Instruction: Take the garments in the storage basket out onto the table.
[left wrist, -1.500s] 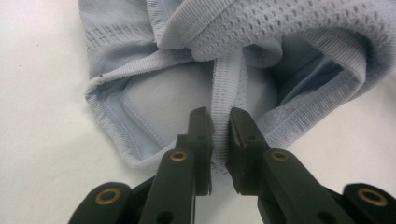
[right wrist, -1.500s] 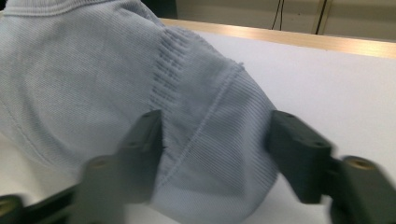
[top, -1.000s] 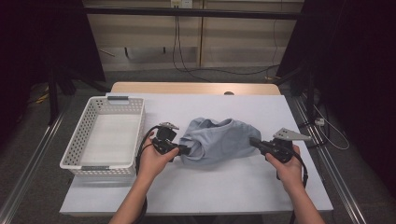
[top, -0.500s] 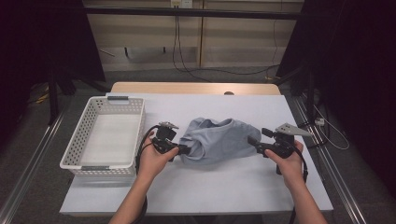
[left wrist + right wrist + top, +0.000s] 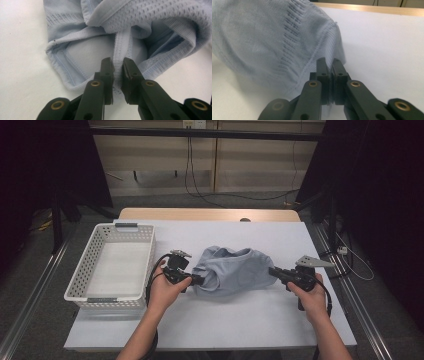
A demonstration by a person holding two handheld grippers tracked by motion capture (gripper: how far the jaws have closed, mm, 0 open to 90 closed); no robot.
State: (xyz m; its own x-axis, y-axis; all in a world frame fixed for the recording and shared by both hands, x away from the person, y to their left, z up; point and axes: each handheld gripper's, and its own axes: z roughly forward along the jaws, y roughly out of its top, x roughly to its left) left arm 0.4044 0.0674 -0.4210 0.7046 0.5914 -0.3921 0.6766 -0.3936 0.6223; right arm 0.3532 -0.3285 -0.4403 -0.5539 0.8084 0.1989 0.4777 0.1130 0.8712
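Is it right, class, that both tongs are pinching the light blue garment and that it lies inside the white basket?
One part is wrong. The garment lies on the white table, to the right of the basket, as the high view shows. The rest stands: the left tongs pinch a ribbed strip of it and the right tongs its edge.

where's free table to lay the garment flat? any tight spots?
Bare table along the near edge, in front of the garment, and a strip beyond it toward the wooden edge. Tight on the left: the left gripper sits between the white basket and the garment. The right gripper is near the right edge.
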